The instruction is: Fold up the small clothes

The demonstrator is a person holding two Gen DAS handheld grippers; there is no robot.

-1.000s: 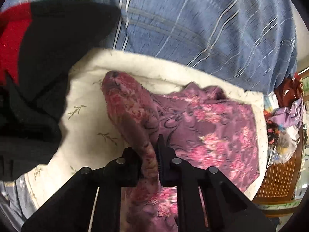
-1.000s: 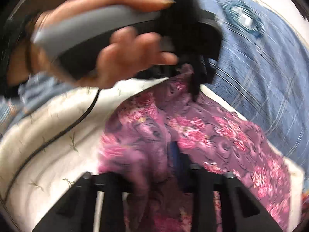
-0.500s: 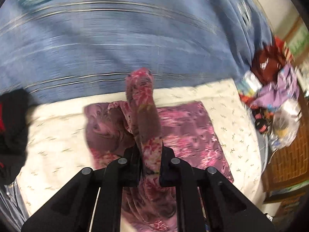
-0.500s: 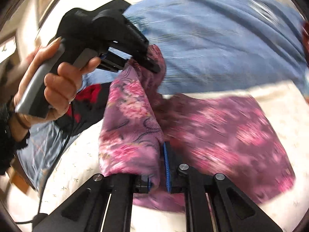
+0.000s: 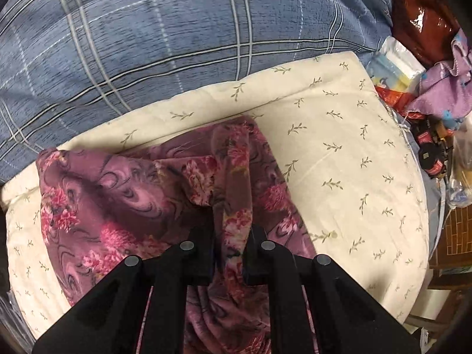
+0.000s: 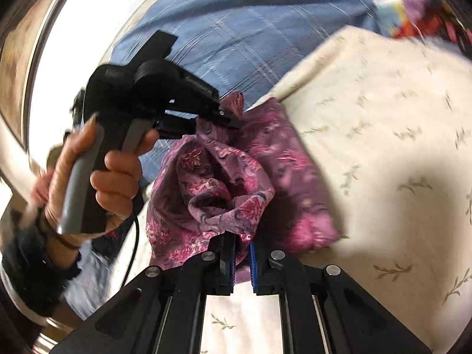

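Plenty of bare cream leaf-print quilt [image 5: 348, 159] to the right, blue plaid bedspread [image 5: 165, 38] behind it. Purple floral garment [image 5: 124, 200] is bunched up on the quilt's left half, both the left gripper [image 5: 231, 244] and right gripper [image 6: 242, 253] clamped tight on its edge

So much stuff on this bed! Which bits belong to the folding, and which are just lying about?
In the job:
- purple floral cloth garment
- left gripper, shut on it
- right gripper, shut on it
- cream leaf-print quilt beneath

Lying about:
- blue plaid bedcover
- shiny brown bag
- lilac cloth
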